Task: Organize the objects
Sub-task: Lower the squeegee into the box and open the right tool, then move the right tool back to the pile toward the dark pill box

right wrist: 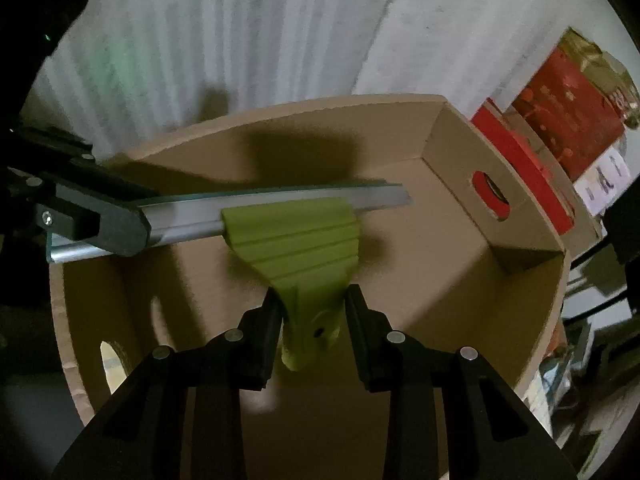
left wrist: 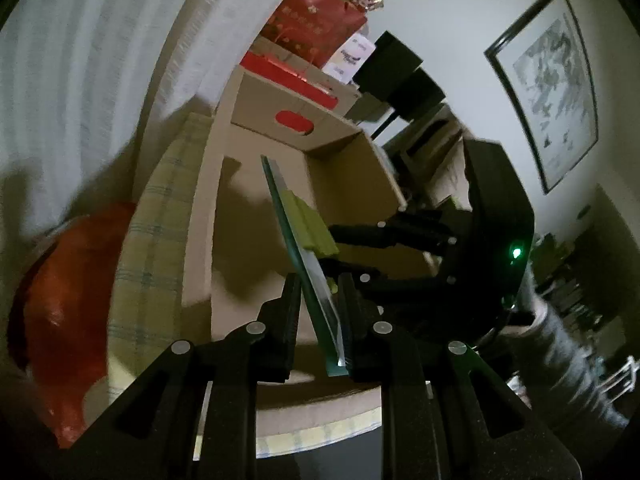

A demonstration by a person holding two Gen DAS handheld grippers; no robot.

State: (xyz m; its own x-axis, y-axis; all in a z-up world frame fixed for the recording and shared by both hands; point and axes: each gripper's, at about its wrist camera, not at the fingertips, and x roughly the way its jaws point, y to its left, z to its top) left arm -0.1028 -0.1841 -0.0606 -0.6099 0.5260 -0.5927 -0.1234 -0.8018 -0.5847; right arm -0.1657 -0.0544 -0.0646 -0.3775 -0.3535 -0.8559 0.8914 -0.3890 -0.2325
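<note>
A squeegee with a lime-green handle (right wrist: pixel 296 248) and a long metal blade bar (right wrist: pixel 380 196) hangs over an open cardboard box (right wrist: pixel 460 184). My right gripper (right wrist: pixel 314 312) is shut on the narrow end of the handle. My left gripper (left wrist: pixel 320 312) is shut on one end of the blade bar (left wrist: pixel 296 232), which runs edge-on away from it. In the left wrist view the right gripper (left wrist: pixel 334 252) reaches in from the right onto the green handle (left wrist: pixel 312 224). In the right wrist view the left gripper (right wrist: pixel 136 228) clamps the bar's left end.
The box (left wrist: pixel 340 184) sits on a plaid cloth (left wrist: pixel 160 240) before a white curtain (right wrist: pixel 220 40). Red boxes and a red bag (right wrist: pixel 560 128) are stacked beyond its far end. An orange-red bundle (left wrist: pixel 60 300) lies to the left. A framed picture (left wrist: pixel 552 92) hangs on the wall.
</note>
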